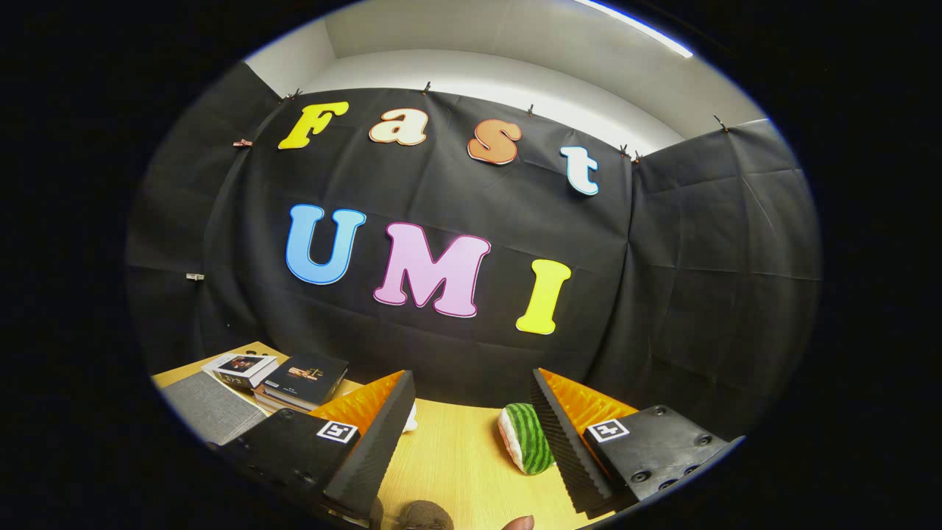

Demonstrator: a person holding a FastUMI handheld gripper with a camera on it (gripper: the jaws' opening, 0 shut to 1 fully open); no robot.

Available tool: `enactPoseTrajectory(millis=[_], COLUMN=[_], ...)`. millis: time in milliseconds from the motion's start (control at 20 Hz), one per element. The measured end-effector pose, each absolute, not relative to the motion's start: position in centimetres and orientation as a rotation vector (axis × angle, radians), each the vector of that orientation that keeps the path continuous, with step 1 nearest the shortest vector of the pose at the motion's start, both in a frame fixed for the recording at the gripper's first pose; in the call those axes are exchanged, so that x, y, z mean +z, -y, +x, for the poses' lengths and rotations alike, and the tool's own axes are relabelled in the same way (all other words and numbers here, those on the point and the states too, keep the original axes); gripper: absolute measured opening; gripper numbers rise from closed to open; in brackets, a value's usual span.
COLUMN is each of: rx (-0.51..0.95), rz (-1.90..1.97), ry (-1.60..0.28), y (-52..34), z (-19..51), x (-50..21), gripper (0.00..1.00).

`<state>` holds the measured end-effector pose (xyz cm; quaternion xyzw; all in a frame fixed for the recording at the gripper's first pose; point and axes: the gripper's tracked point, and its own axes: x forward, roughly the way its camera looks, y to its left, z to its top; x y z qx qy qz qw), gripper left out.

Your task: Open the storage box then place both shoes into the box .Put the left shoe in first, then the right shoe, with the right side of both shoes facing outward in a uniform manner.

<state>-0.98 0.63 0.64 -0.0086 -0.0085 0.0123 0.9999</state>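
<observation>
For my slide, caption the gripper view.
Open tool over wooden table, green striped shoe between fingers, books beyond.

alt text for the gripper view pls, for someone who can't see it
The gripper has its jaws open and empty over a wooden table, a green striped shoe just inside one finger. Stacked books and a grey box lie off to one side.

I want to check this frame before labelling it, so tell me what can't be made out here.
- Green striped shoe: partly hidden behind one finger of the open claw; left or right unclear.
- White thing: mostly hidden behind the other finger.
- Grey box: cut off; open or closed unclear.
- Books: covers too small.
</observation>
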Motion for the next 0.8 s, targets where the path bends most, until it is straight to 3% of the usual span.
enactPoseTrajectory(millis=[300, 800], rx=[0.055, 0.382], rz=[-0.010, 0.082], ry=[0.012, -0.064], y=[-1.4, -9.6], z=[-1.7, -3.2], x=[0.5, -0.9], gripper=[0.97, 0.97])
